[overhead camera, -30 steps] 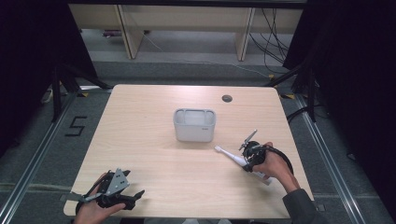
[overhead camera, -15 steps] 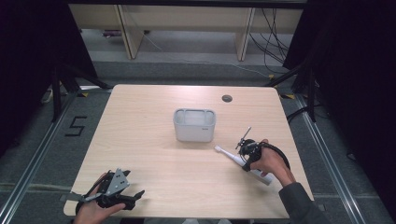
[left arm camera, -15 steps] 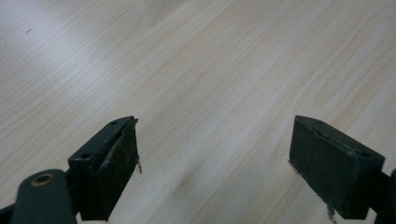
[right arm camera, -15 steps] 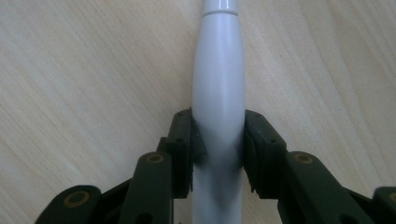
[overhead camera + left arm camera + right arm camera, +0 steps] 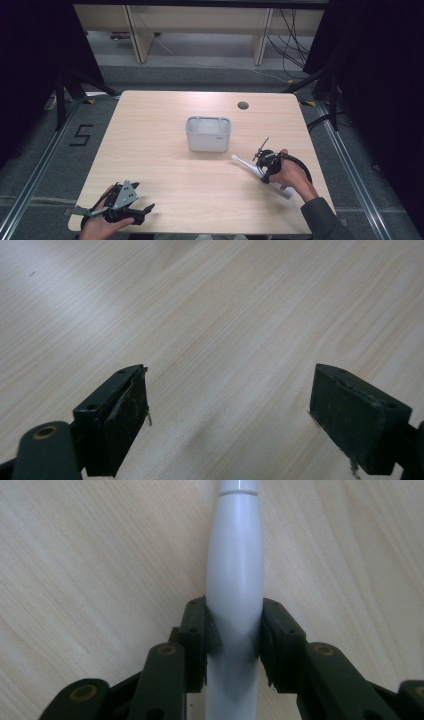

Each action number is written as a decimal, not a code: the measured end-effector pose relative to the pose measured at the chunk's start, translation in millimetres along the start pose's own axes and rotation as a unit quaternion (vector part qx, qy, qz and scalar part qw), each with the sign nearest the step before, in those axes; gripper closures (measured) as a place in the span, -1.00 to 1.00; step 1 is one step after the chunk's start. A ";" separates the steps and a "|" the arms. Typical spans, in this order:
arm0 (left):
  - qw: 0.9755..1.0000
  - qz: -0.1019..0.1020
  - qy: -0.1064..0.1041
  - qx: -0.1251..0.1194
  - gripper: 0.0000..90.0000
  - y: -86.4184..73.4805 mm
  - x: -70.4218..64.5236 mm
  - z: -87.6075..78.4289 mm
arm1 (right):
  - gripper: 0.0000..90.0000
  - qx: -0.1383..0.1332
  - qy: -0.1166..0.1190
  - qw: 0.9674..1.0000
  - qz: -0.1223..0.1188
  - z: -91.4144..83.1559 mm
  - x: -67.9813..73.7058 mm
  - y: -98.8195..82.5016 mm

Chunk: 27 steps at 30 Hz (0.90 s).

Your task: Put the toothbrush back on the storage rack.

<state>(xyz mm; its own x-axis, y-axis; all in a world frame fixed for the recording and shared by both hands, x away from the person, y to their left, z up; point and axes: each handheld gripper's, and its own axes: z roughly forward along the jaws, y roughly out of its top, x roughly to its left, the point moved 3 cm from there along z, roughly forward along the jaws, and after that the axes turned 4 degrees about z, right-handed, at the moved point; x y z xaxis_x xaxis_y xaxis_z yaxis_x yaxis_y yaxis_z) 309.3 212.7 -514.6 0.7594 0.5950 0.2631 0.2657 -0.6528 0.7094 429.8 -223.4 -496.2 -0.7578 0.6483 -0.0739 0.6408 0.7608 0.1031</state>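
High view first: we look down on a pale wooden table (image 5: 165,150) with one white rectangular bin (image 5: 208,133) standing near its centre, open side up. To the right of the bin and nearer the person lies one long white handle-shaped tool (image 5: 245,163), perhaps an electric toothbrush body; we cannot name it more surely. It lies flat, its long axis running diagonally, with one end pointing up and left toward the bin and the other end down and right toward the table's edge.

We see the right gripper (image 5: 263,170) set across the middle of this tool, so the tool sticks out on both sides of it. In the right gripper view the two black jaws stand partly closed, their pads pressed against either side of the white tool (image 5: 235,580), which runs straight away from the camera along the wood. We judge it gripped but not yet lifted.

The left gripper (image 5: 145,209) rests at the near left corner, well apart from both tool and bin. In the left gripper view its jaws (image 5: 225,410) stand wide apart with bare tabletop between them.

The right hand is the nearer to the bin, which lies up and left of it.

We count one bin, one tool, two grippers, and one small dark hole (image 5: 243,105) in the tabletop beyond the bin.
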 end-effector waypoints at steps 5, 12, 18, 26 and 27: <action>1.000 0.003 0.002 0.003 -0.66 -0.1 0.4 -0.3 | 0.48 -0.031 -0.008 0.999 -0.001 -9.3 -2.1 -6.6; 1.000 0.001 0.004 0.005 -0.66 -0.3 0.8 0.3 | 0.48 -0.097 0.006 0.995 0.039 -33.9 -3.9 -17.4; 1.000 -0.004 0.001 0.000 -0.66 0.1 0.0 0.0 | 0.48 -0.158 0.005 0.985 0.065 -54.2 -10.6 -20.6; 1.000 -0.003 0.000 0.000 -0.66 0.1 0.3 0.1 | 0.48 -0.259 0.007 0.962 0.087 -73.5 -20.2 -12.2; 1.000 -0.003 0.001 0.000 -0.66 0.0 0.4 0.1 | 0.48 -0.264 0.009 0.960 0.092 -74.4 -20.7 -11.1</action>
<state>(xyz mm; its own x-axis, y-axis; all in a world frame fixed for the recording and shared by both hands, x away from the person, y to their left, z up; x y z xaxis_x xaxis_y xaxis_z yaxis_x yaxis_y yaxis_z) 309.6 212.9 -514.6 0.7570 0.5995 0.2600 0.2705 -0.6496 0.7105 429.2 -247.6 -422.0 -0.6431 0.7657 0.0093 0.6149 0.5091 0.6023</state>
